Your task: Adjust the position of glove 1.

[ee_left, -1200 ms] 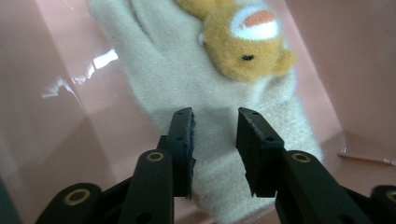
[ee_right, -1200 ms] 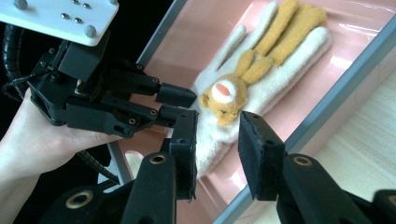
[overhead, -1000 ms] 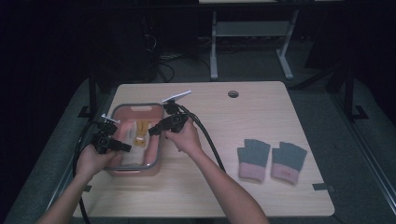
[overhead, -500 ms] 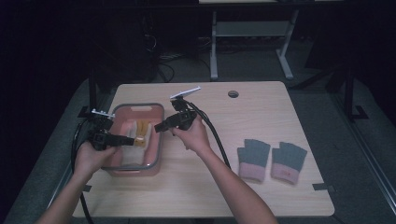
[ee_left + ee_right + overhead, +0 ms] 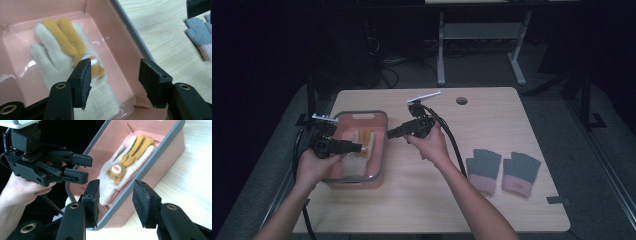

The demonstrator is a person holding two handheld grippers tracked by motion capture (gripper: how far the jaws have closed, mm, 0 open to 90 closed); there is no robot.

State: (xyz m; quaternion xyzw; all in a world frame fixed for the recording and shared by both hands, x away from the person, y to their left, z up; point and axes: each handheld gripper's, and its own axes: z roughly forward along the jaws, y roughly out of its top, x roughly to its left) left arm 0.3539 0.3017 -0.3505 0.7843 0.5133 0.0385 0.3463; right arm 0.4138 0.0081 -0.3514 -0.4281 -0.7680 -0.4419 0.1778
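1. High view: a pink bin (image 5: 383, 131) sits at the left of the table (image 5: 492, 200); a cream-and-orange glove (image 5: 363, 142) lies flat inside it, and a grey pair of gloves (image 5: 502, 171) lies well apart at the near right.
2. Left gripper (image 5: 354, 147) hovers over the bin; its jaws have just been opening and stand apart with nothing between them, the glove (image 5: 75, 65) lying below on the bin floor.
3. Right gripper (image 5: 393, 133) hangs at the bin's right rim; its jaws too have just been opening and are empty, framing the rim (image 5: 140, 173) and the glove (image 5: 122, 170) beyond.
4. Judged step: release of the glove into the bin, apparently complete.
5. To do it well: lift both grippers straight clear, keep the pads off the knit so no loop snags, then carry the right gripper toward the grey pair.
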